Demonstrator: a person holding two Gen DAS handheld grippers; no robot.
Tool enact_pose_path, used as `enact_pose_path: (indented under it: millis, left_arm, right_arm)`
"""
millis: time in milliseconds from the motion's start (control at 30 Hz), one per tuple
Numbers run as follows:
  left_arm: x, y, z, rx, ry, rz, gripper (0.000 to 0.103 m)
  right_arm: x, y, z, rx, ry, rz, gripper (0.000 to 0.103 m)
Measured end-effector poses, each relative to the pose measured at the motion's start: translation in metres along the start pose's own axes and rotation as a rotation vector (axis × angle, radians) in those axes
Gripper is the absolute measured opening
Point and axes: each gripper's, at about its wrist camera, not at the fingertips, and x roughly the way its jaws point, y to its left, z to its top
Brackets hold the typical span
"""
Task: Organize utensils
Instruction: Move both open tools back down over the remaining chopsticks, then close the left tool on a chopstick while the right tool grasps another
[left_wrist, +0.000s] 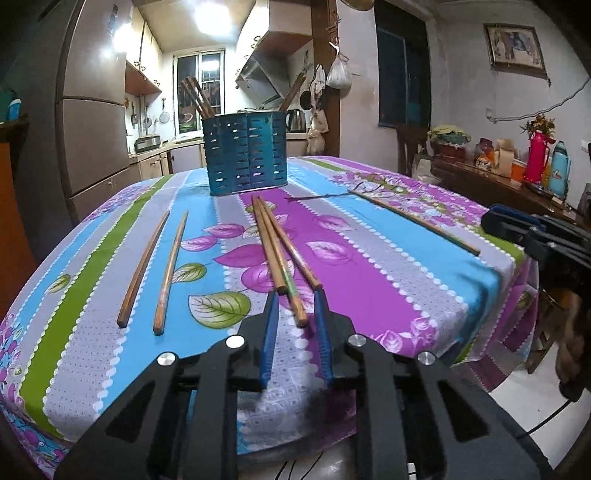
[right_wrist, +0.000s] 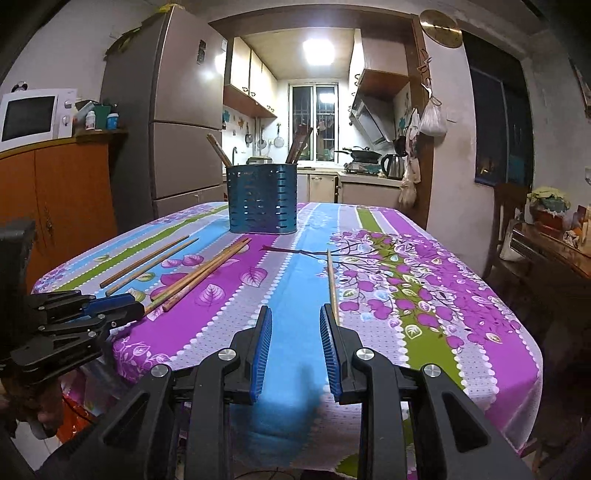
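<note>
The left tongs (left_wrist: 295, 301), apart, straddle the near ends of three brown wooden chopsticks (left_wrist: 280, 251) on the floral-clothed tabletop (left_wrist: 388, 266) (right tongs (right_wrist: 295, 317) apart, empty), so clamping comes next, then carrying to the blue perforated metal holder (left_wrist: 245, 153).

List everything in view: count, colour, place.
chopsticks on table: six, brown wood; two apart on the left, three bunched mid-table, one alone on the right
utensil holder: one, blue, perforated, far middle of table, more chopsticks standing in it
tablecloth: one, striped purple, blue, grey and green with leaf print, covers table
fridge: one, grey-brown, behind table on the left
microwave: one, white, on orange cabinet
kettle: one, steel, kitchen counter
flasks: two, red and teal, side table on the right
left gripper: black, blue pads, open, around the near end of a bunched chopstick
right gripper: black, blue pads, open, beside the lone chopstick's near end
</note>
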Motion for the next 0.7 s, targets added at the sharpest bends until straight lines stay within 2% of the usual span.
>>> enact_pose_path:
  millis: [300, 500, 567, 600, 633, 700]
  left_arm:
    - [-0.001, -0.003, -0.008, 0.001, -0.035, 0.021, 0.016]
    - [0.000, -0.007, -0.007, 0.009, -0.046, 0.030, 0.016]
    - [-0.001, -0.008, -0.009, 0.011, -0.053, 0.038, 0.014]
    - [0.000, -0.008, -0.008, 0.008, -0.053, 0.039, 0.010]
    - [0.000, -0.008, -0.008, 0.004, -0.052, 0.042, 0.006]
    - [0.000, -0.008, -0.008, -0.002, -0.051, 0.045, 0.006]
  right_arm:
    - [0.017, -0.017, -0.025, 0.011, 0.042, 0.027, 0.028]
    - [0.027, -0.030, -0.031, 0.047, 0.038, 0.037, 0.028]
    - [0.029, -0.030, -0.031, 0.044, 0.036, 0.035, 0.025]
    - [0.029, -0.031, -0.031, 0.046, 0.036, 0.033, 0.024]
    - [0.028, -0.031, -0.031, 0.048, 0.035, 0.030, 0.019]
    - [0.027, -0.033, -0.032, 0.054, 0.032, 0.024, 0.011]
